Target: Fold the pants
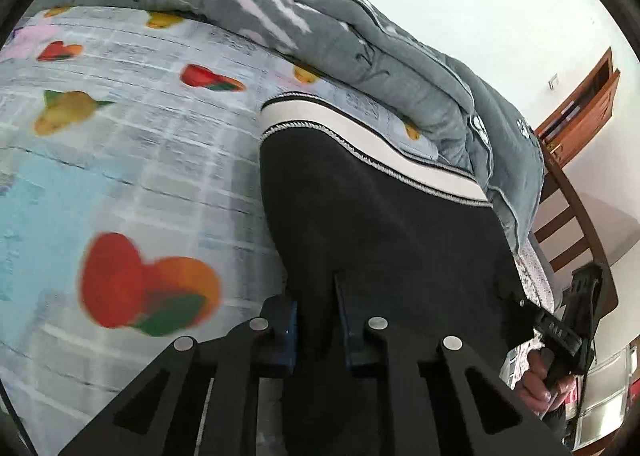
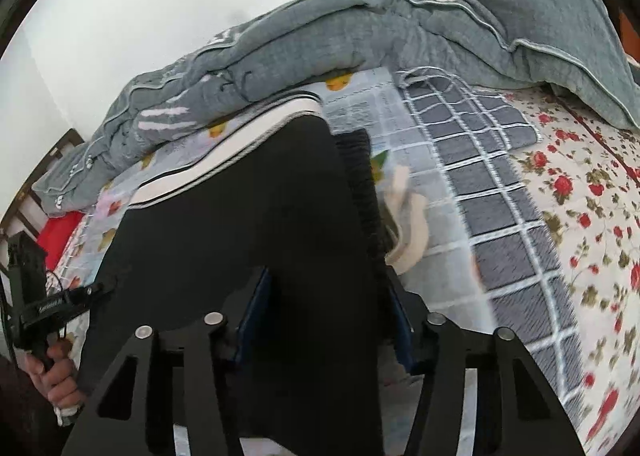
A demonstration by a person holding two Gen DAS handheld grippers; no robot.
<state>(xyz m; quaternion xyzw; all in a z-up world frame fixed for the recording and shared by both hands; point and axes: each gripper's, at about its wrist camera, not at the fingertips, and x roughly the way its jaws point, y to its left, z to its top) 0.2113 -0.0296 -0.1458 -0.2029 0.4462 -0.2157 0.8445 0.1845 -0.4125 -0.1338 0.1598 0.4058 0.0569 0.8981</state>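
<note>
Left wrist: left gripper (image 1: 316,296) clamped on black pants (image 1: 380,216). Right gripper (image 2: 326,296) half-wide, pants fabric between pads, grip unclear.

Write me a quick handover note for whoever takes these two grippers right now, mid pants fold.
Left gripper: shut on the black pants.
Right gripper: jaws partly open astride the pants' near edge; a firm pinch is not clear.
Pants: flat on the fruit-print sheet, white striped band at the far end by the grey quilt.
Done: both near-edge holds taken or nearly so.
Left: confirm the right grip, likely fold toward the band, smooth.
</note>
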